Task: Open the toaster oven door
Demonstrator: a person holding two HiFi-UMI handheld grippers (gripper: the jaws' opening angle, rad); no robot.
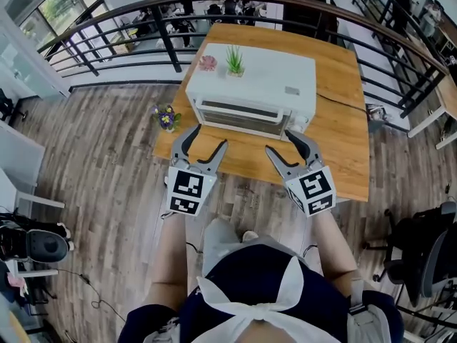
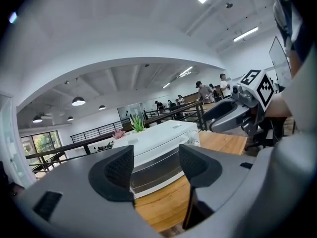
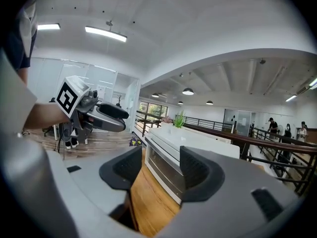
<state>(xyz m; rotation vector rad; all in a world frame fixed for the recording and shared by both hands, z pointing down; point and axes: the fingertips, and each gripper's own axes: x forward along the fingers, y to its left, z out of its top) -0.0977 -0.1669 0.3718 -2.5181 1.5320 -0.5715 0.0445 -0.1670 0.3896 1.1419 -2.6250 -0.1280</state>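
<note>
A white toaster oven [image 1: 253, 88] stands on a wooden table [image 1: 343, 131] with its glass door [image 1: 239, 116] closed. My left gripper [image 1: 202, 141] hangs open in front of the door's left part, a little short of it, with nothing between its jaws. My right gripper [image 1: 287, 143] is open too, empty, in front of the door's right part. In the left gripper view the oven [image 2: 158, 150] shows between the dark pads [image 2: 119, 170], with the right gripper [image 2: 233, 114] off to the right. In the right gripper view the door [image 3: 166, 170] lies ahead between the pads [image 3: 193, 170].
Two small potted plants [image 1: 234, 61] sit on the oven's top. A flower pot [image 1: 166, 117] stands on the floor by the table's left corner. A dark railing [image 1: 107, 31] runs behind the table. An office chair [image 1: 421, 252] is at the right.
</note>
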